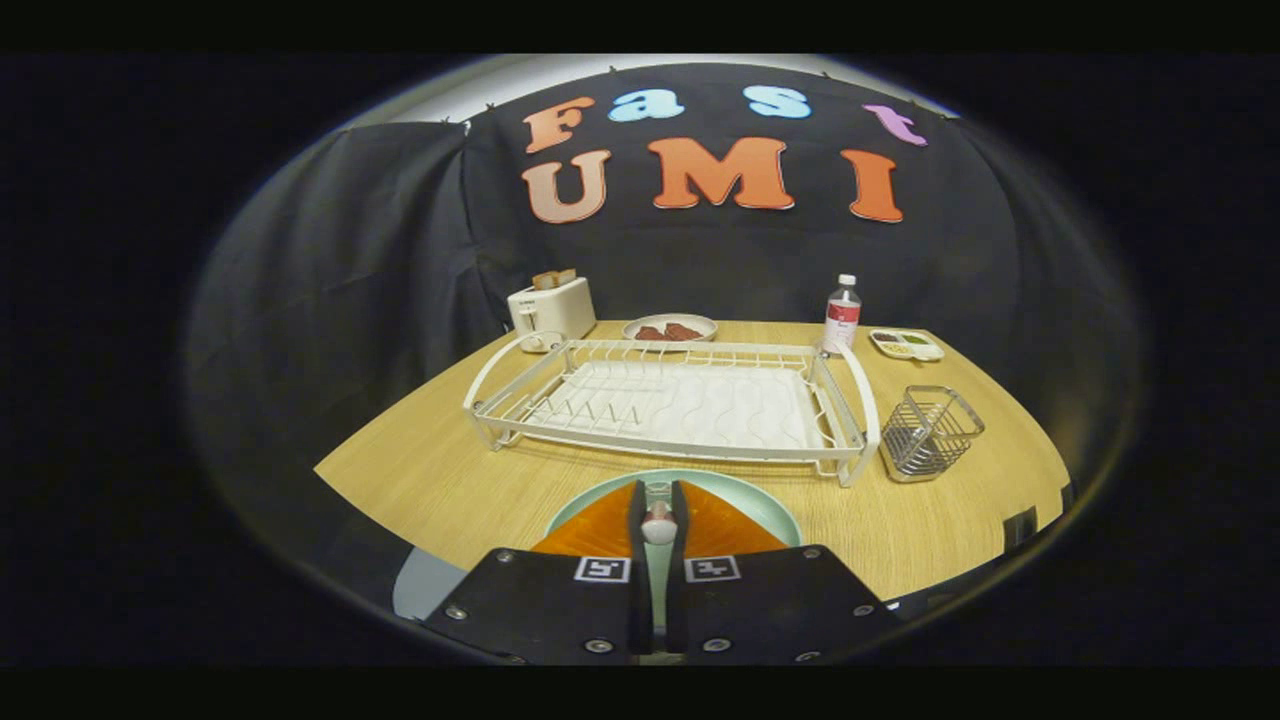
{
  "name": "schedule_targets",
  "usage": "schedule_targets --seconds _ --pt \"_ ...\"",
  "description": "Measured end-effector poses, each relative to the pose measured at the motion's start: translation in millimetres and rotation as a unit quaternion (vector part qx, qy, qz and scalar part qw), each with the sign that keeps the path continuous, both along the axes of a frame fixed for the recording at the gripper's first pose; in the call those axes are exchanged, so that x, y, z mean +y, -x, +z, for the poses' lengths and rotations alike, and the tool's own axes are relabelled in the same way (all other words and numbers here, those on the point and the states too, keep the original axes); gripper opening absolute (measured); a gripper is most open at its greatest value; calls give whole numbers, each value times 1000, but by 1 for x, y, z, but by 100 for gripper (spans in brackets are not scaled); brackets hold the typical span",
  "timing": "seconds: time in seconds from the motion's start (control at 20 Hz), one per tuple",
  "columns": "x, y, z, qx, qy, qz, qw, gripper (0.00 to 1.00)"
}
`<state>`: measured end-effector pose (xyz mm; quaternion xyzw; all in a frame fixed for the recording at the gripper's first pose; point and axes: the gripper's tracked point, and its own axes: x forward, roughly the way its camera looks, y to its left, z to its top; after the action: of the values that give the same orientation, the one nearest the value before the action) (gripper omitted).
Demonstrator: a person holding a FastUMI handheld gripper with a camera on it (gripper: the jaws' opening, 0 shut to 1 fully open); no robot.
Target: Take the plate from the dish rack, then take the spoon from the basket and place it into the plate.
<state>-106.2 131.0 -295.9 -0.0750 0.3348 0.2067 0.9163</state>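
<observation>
Two orange fingers (600,530) of the gripper (658,520) show at the bottom centre of the frame, pressed close together with the spoon (658,522) pinched between them; its handle shows as a pale, reddish-tipped end in the narrow gap. Directly under and around the fingers lies the pale green plate (760,500), resting flat on the wooden table (420,470), just in front of the dish rack.

Beyond the fingers, in the middle of the frame, stands the white wire dish rack (670,405) with a ribbed drain tray inside it. To the right of the rack, just beside its end handle, sits the wire basket (930,432).

Further back, at upper left of the table, a white toaster (551,310) holds two slices of bread. A shallow bowl (670,327) with dark red food sits behind the rack at centre. A plastic bottle (842,315) with a red label stands behind the rack's right end, and a small divided dish (906,344) lies to its right.
</observation>
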Motion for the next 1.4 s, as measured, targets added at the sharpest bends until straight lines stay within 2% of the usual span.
schedule_targets --seconds 0.25,0.45,0.55,0.6,0.75,0.8,0.85,0.9,1.4 --pt "-8 -1 -12 13 18 2 1000 10" --pt "-14 1 -23 38 28 -7 999 20" --pt "-18 -1 -20 39 27 -18 999 37" --pt "-20 -4 -17 37 27 -22 999 56" --pt "-33 -17 -2 24 33 -41 998 77" --pt "-38 -23 4 16 33 -48 998 90" --pt "-42 -30 10 10 34 -56 998 96" --pt "-48 -36 18 3 34 -64 997 98" --pt "-110 -106 124 -92 26 -135 986 98"
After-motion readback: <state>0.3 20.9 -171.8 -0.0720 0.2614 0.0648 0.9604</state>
